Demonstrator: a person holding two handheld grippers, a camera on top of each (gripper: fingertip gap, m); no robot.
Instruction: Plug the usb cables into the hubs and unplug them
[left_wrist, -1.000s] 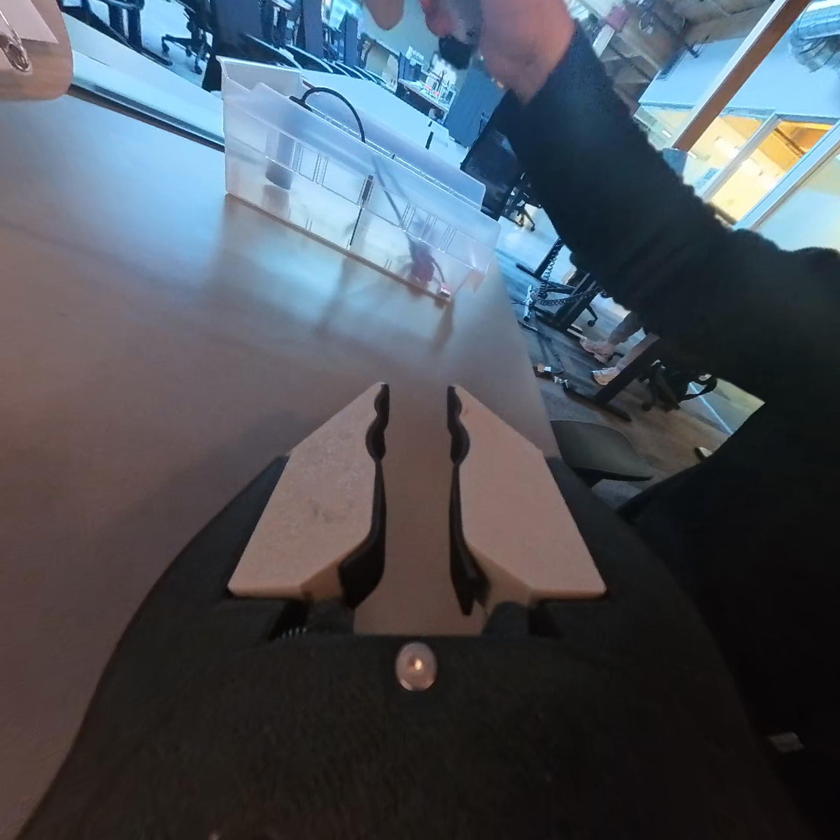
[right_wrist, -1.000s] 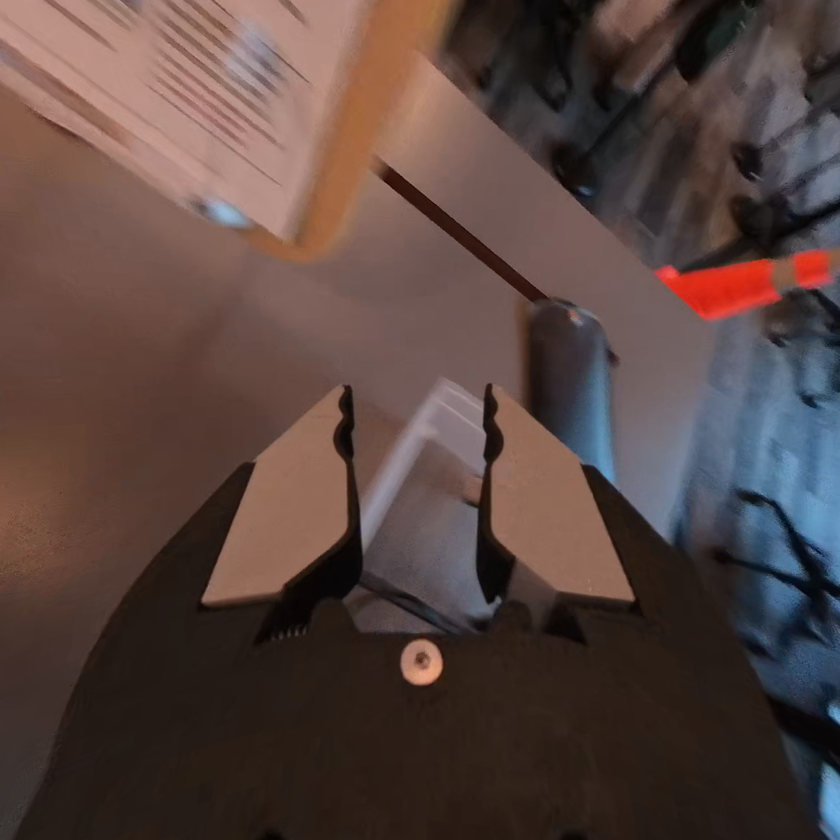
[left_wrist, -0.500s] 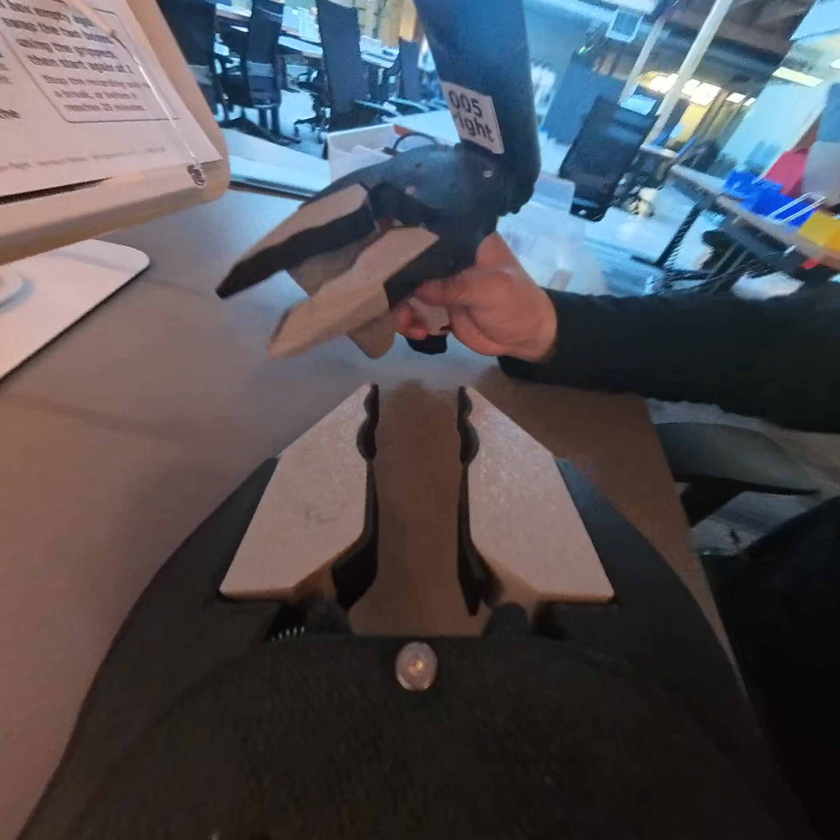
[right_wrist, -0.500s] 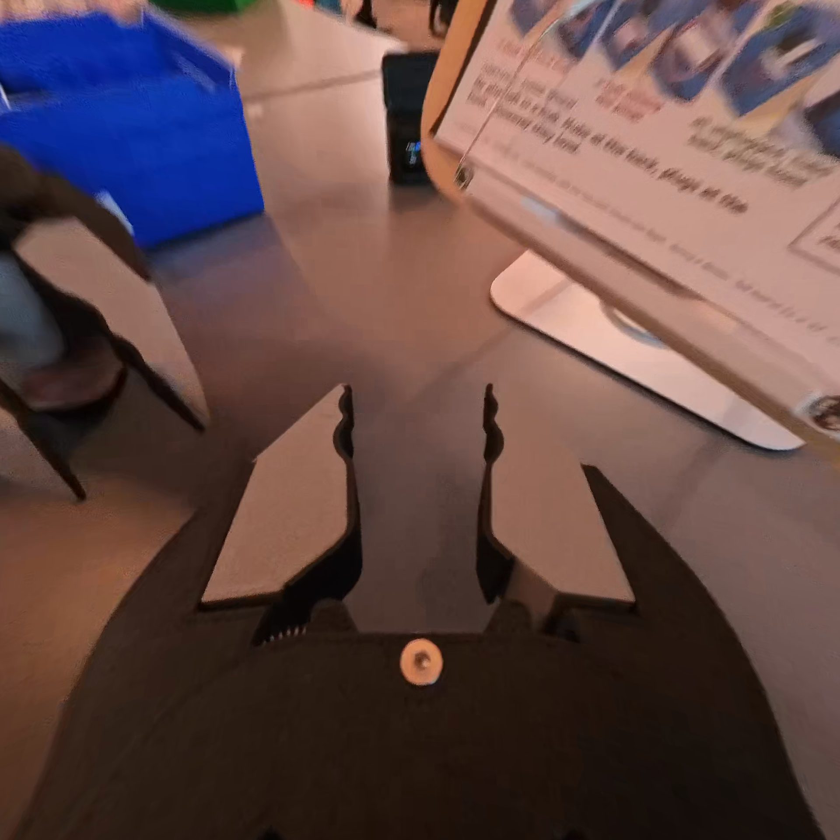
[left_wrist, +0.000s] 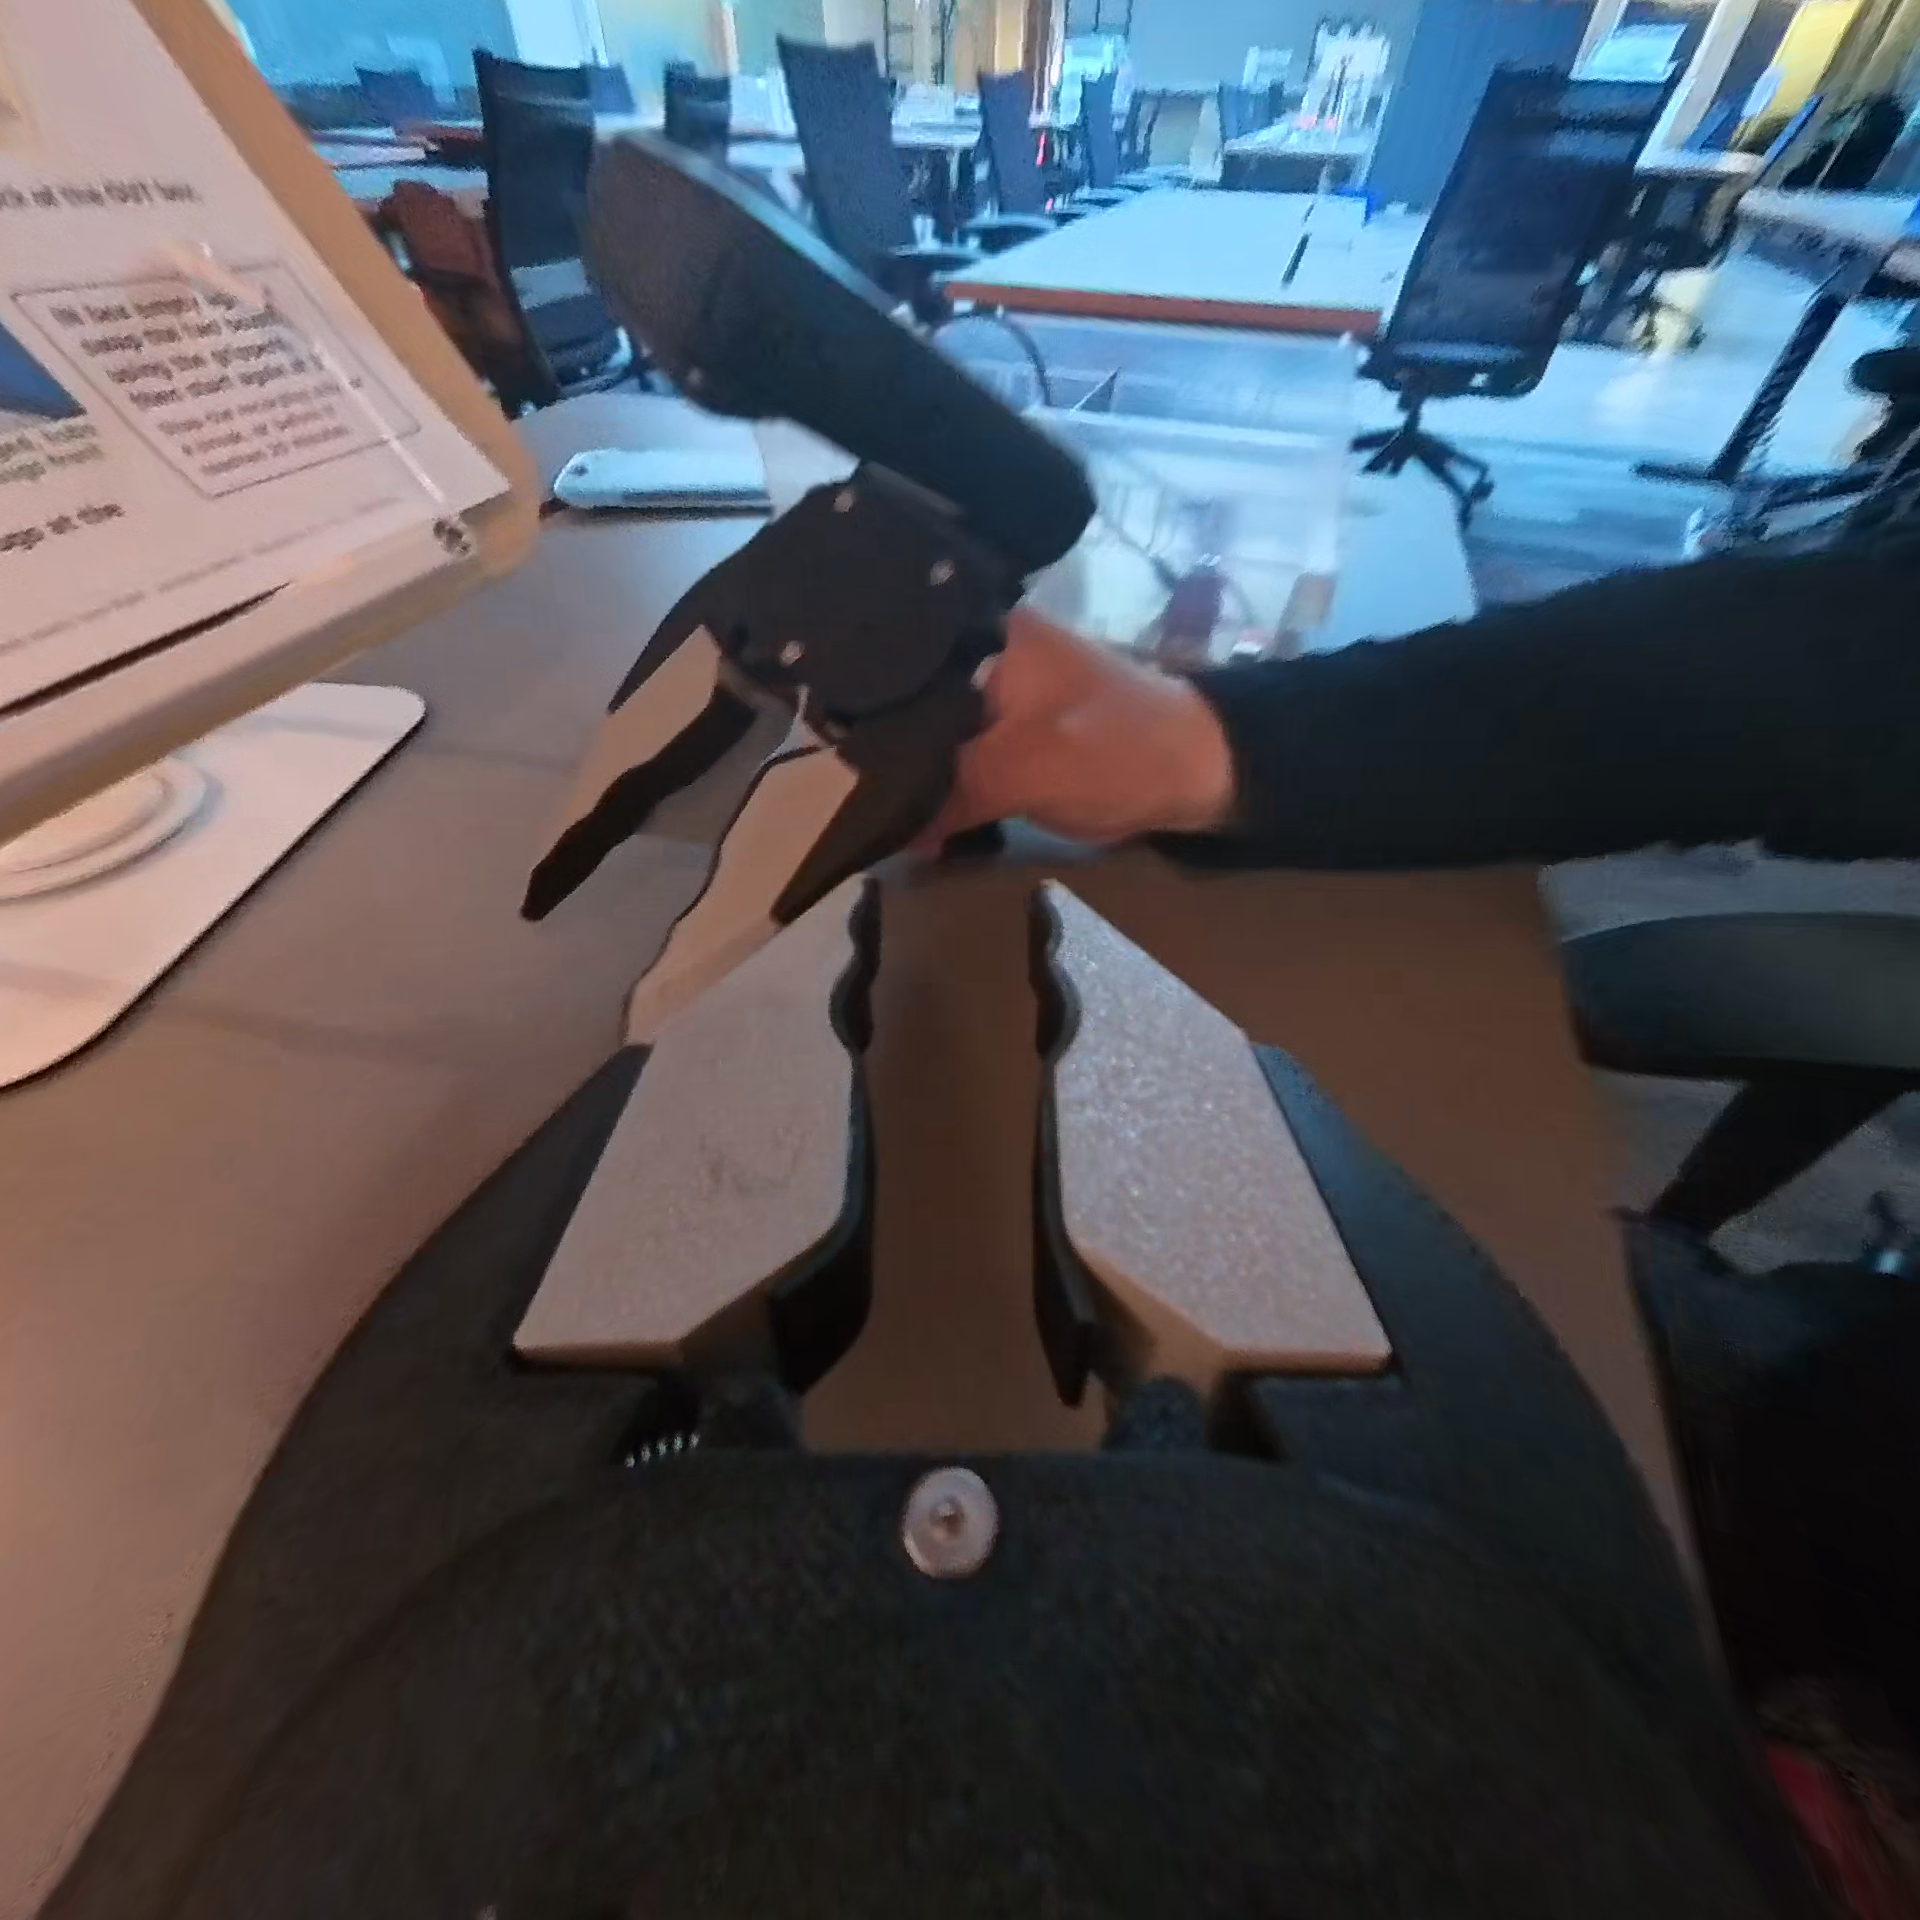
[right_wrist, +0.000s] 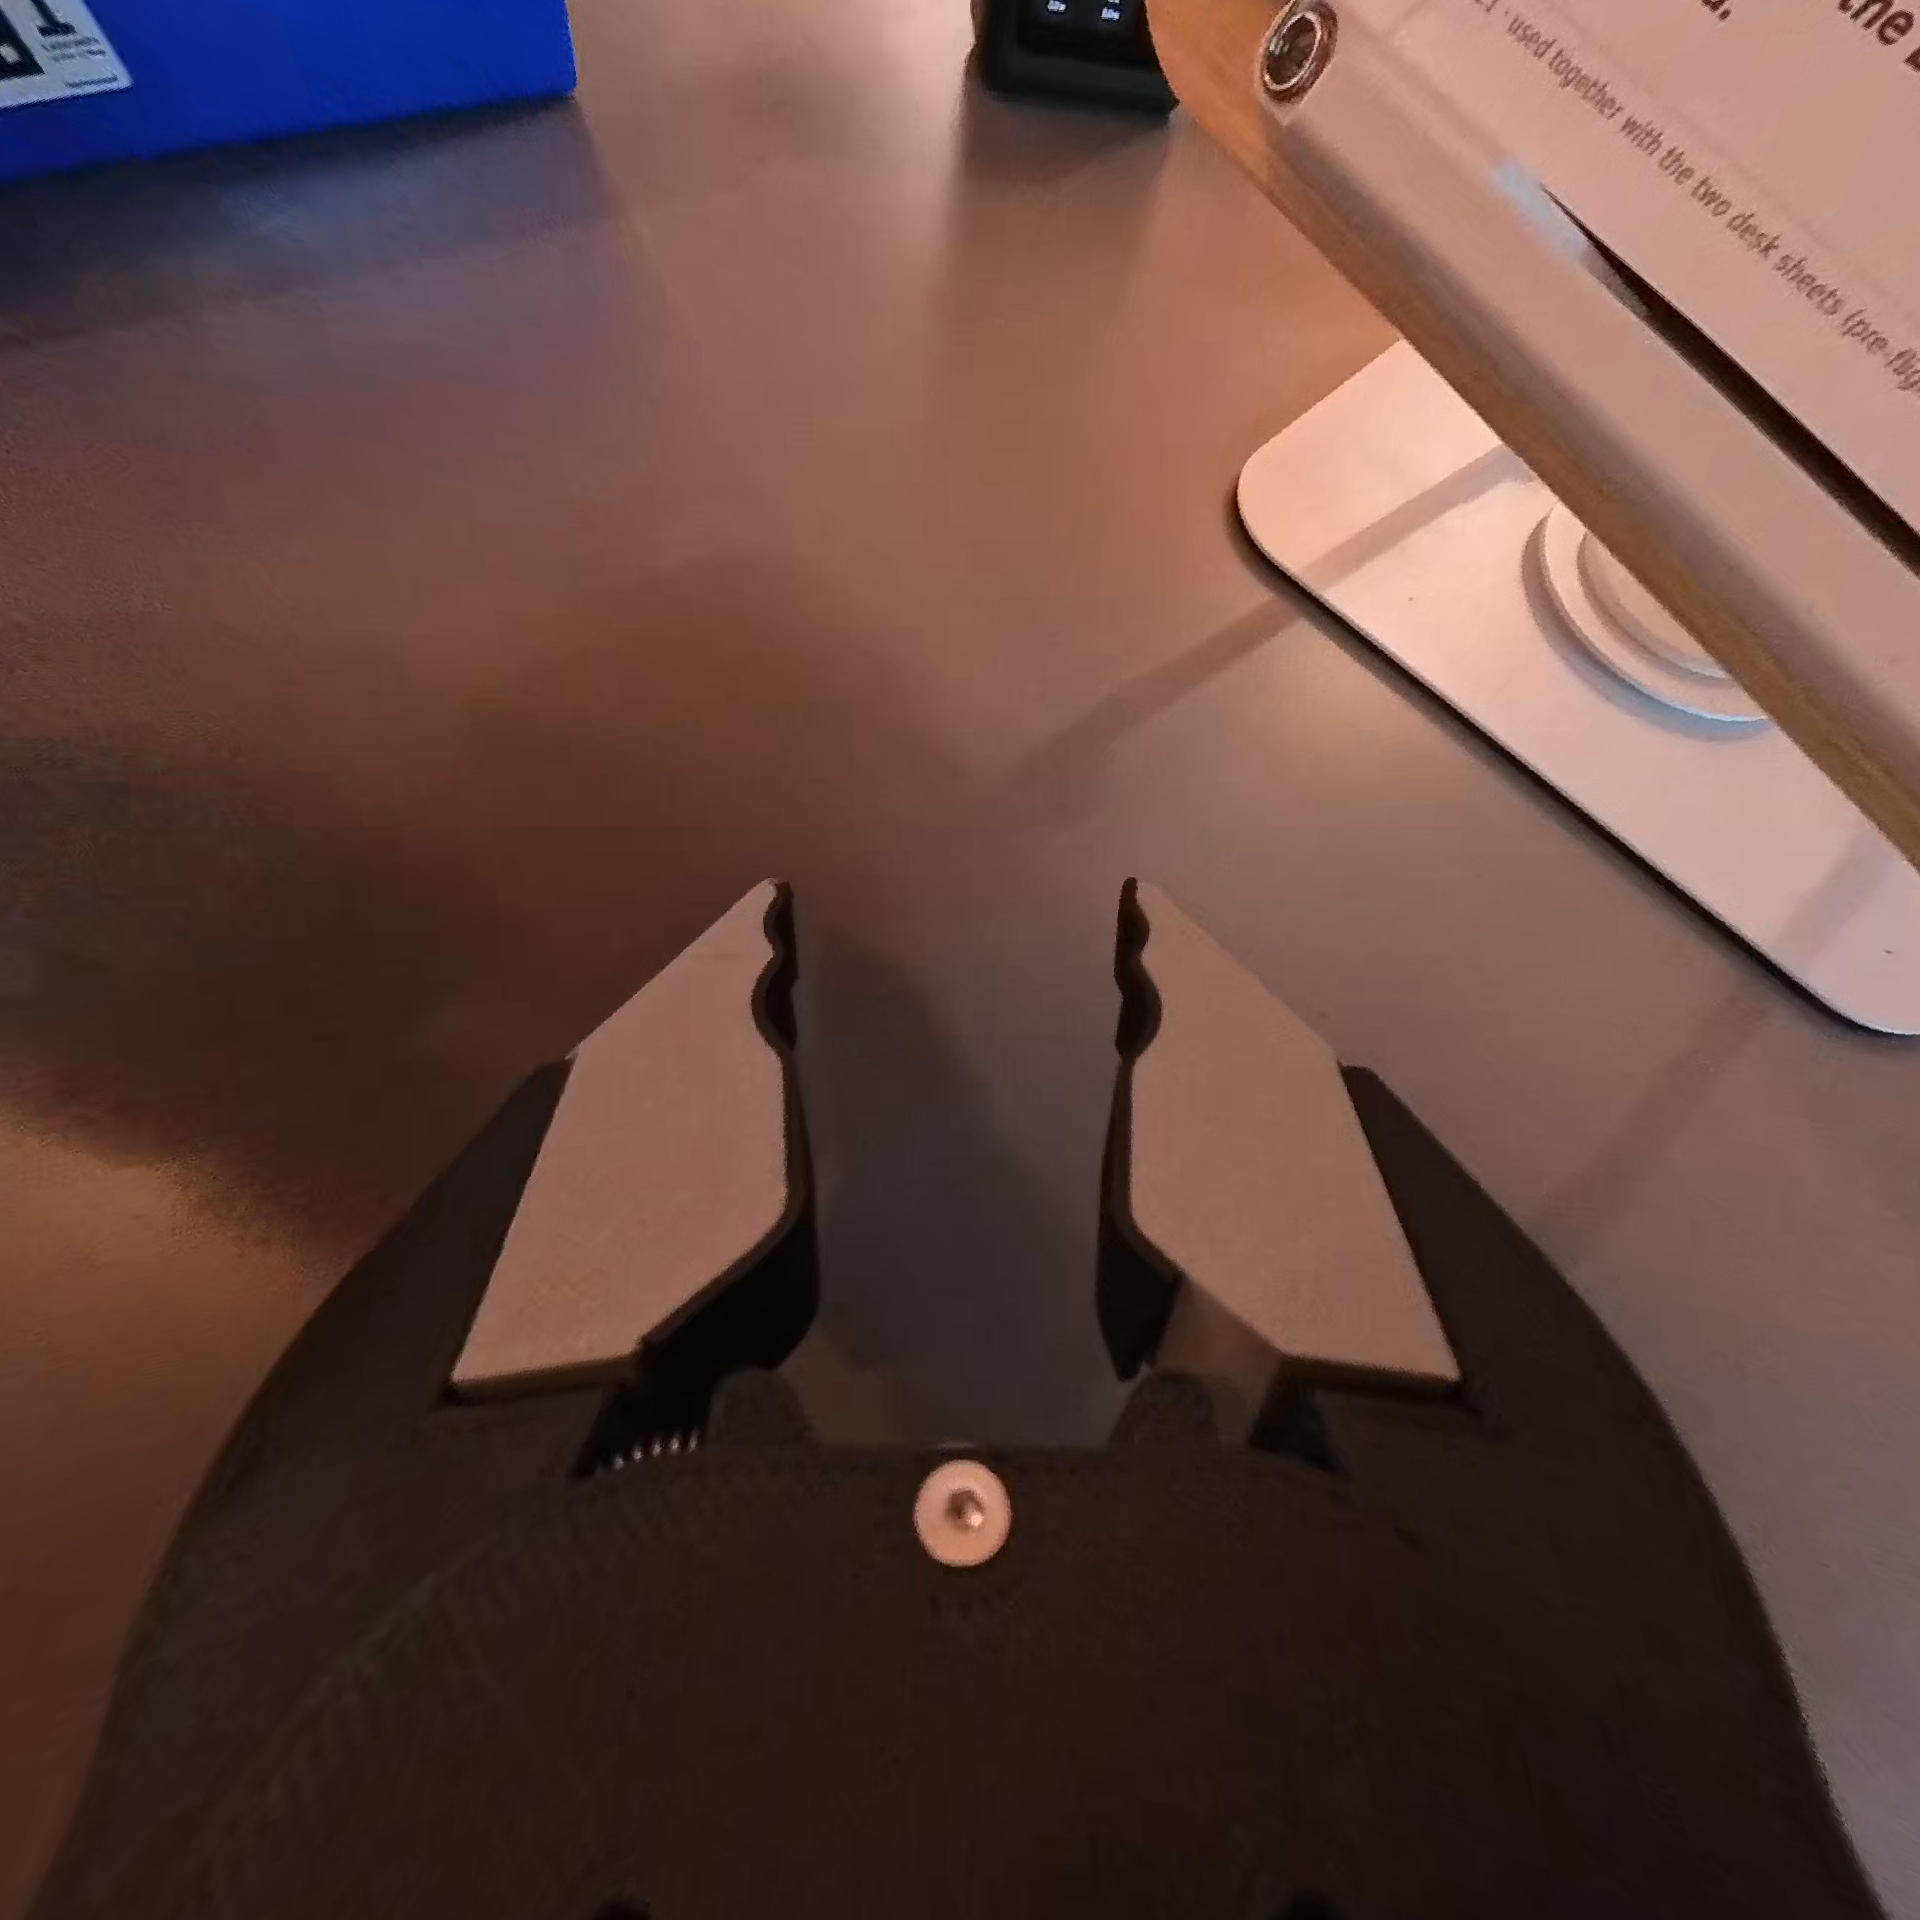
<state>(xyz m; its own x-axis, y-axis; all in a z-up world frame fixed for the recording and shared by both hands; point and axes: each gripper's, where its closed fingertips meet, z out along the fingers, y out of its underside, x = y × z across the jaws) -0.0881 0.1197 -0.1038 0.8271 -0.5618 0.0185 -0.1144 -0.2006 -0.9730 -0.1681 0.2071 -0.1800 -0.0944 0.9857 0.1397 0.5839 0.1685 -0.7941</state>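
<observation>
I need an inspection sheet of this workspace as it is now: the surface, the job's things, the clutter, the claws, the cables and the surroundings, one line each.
Surface: brown table, bare under both claws.
Job's things: a clear plastic bin at the far table edge; its contents are too blurred to tell; no hub or USB plug seen.
Clutter: instruction board on a white stand; blue bin; small black device; flat white item.
Claws: left claw open, empty; right claw open, empty, held by a hand.
Cables: a thin dark loop above the clear bin, blurred.
Surroundings: office chairs and desks behind.
</observation>
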